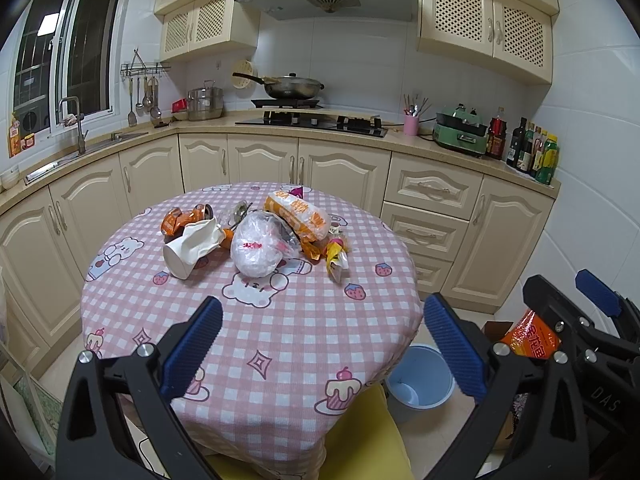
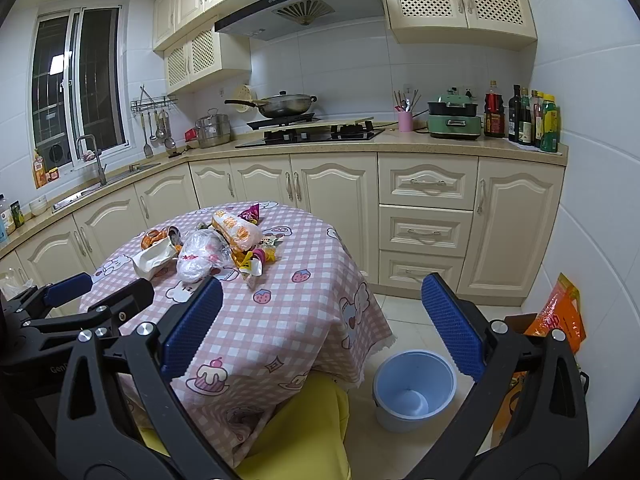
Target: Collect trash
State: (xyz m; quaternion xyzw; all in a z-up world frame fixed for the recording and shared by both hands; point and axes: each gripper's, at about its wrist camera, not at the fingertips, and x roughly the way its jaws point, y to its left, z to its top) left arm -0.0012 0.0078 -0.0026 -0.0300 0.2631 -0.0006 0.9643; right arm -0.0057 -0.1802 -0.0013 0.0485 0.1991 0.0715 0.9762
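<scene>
Both grippers, left (image 1: 322, 344) and right (image 2: 320, 328), gaped wide, empty; only the right view showed the whole bin (image 2: 414, 388), table-clipped (image 1: 256, 320) on the left.

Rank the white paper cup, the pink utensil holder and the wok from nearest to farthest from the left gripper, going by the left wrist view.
From the left gripper:
1. White paper cup, lying on the table, left side.
2. Pink utensil holder, on the counter, right of the stove.
3. Wok, on the back burner.
</scene>
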